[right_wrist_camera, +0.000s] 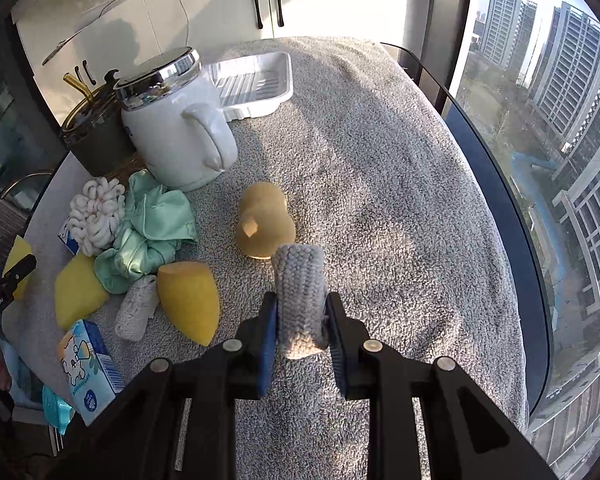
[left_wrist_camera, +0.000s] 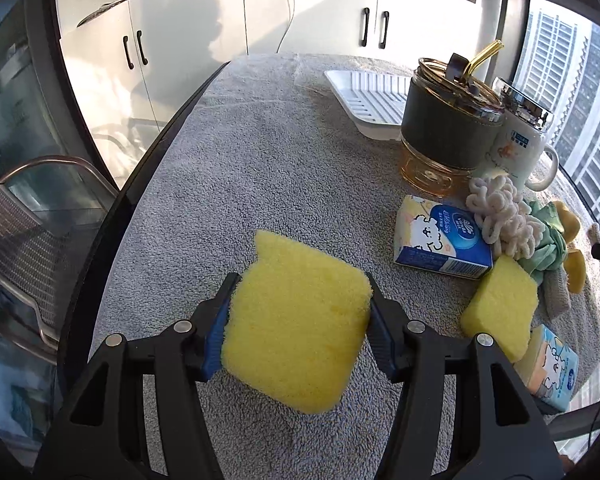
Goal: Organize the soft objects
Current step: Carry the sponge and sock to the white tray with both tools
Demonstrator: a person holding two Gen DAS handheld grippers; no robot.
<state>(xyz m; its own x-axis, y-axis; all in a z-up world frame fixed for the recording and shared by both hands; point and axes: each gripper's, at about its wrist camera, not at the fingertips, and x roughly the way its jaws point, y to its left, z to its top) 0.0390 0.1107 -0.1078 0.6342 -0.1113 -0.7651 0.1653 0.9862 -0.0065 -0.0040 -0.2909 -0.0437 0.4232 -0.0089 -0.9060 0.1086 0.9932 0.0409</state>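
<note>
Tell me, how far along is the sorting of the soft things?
Nothing looks sorted yet: the white tray holds nothing. In hand: the left hand-held gripper grips a yellow sponge, the right hand-held gripper a grey knitted roll. Left: the green cloth, another sponge and tissue packs lie piled together.

The yellow sponge (left_wrist_camera: 296,330) hides the left gripper's (left_wrist_camera: 298,324) inner pads and the towel beneath it. A dark tumbler (left_wrist_camera: 450,120) covers one corner of the white tray (left_wrist_camera: 364,92) and part of the white mug (left_wrist_camera: 516,148). Print on the tissue packs (left_wrist_camera: 440,240) is too small to read. The second tissue pack (right_wrist_camera: 90,368) partly covers a teal packet (right_wrist_camera: 56,408) near the frame's edge.
</note>
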